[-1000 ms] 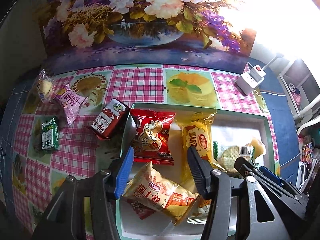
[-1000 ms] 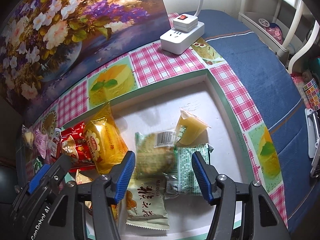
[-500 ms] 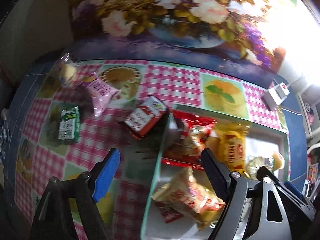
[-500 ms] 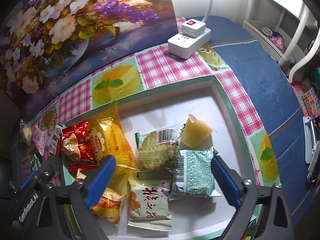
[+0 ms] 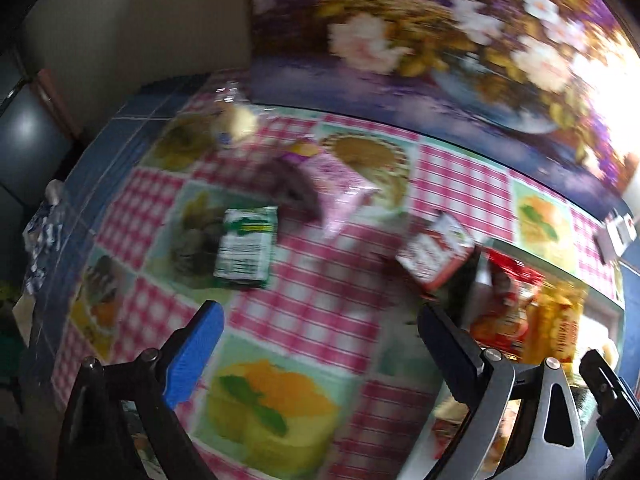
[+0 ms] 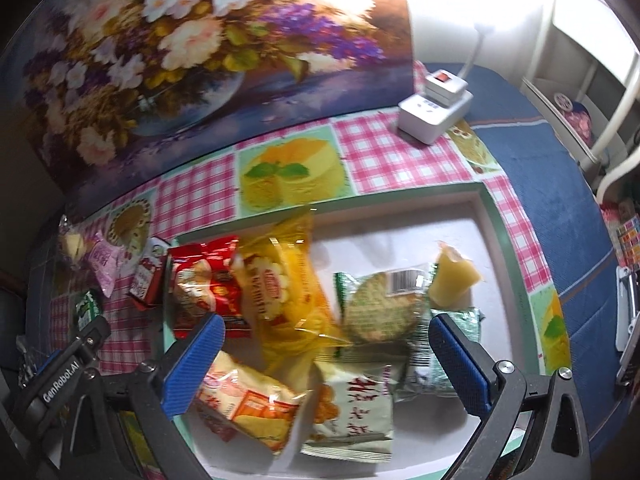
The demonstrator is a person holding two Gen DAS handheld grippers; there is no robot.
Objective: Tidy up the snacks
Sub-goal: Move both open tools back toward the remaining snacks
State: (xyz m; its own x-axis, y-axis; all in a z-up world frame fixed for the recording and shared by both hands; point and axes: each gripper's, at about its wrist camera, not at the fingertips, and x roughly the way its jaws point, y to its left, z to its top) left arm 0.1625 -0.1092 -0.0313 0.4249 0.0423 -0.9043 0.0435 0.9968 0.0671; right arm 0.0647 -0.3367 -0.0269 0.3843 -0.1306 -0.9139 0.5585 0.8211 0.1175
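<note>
Four snacks lie outside the tray (image 6: pixel 496 216), on the checked worktop (image 5: pixel 320 320): green pkt (image 5: pixel 246 246), pink pkt (image 5: pixel 340 188), red-white pkt (image 5: pixel 436 250), clear-wrapped piece (image 5: pixel 236 120) at the far edge. Rest are in the tray.

L gripper (image 5: pixel 316 356): fingers (image 5: pixel 194 354) spread wide, having just been opening; nothing between them, only bare cloth below. R gripper (image 6: pixel 326 360): fingers (image 6: pixel 192 364) also at full spread after opening; nothing gripped, yellow pkt (image 6: pixel 280 284) and orange-yellow pkt (image 6: pixel 248 396) lie under the gap, untouched.

Key relation: the loose pkts lie ahead of the L fingers, i.e. further up the L wrist view. Green pkt is up and slightly left of the gap, long axis running roughly toward/away from the camera, a little tilted. Red-white pkt is up and right, just beside the tray's near-left rim, long axis diagonal. L hand is plainly nearer all four; R hand sits over the tray interior, well apart from them. Judgement: next pick falls to L, needing a forward reach, fingers set across a pkt's short side.

Views compared: L wrist is motion-blurred, shows the loose pkts large but only a sliver of tray. R wrist is sharper, shows the full tray contents incl. round green biscuit pkt (image 6: pixel 380 308) and jelly cup (image 6: pixel 454 280); loose pkts appear small at far left.
</note>
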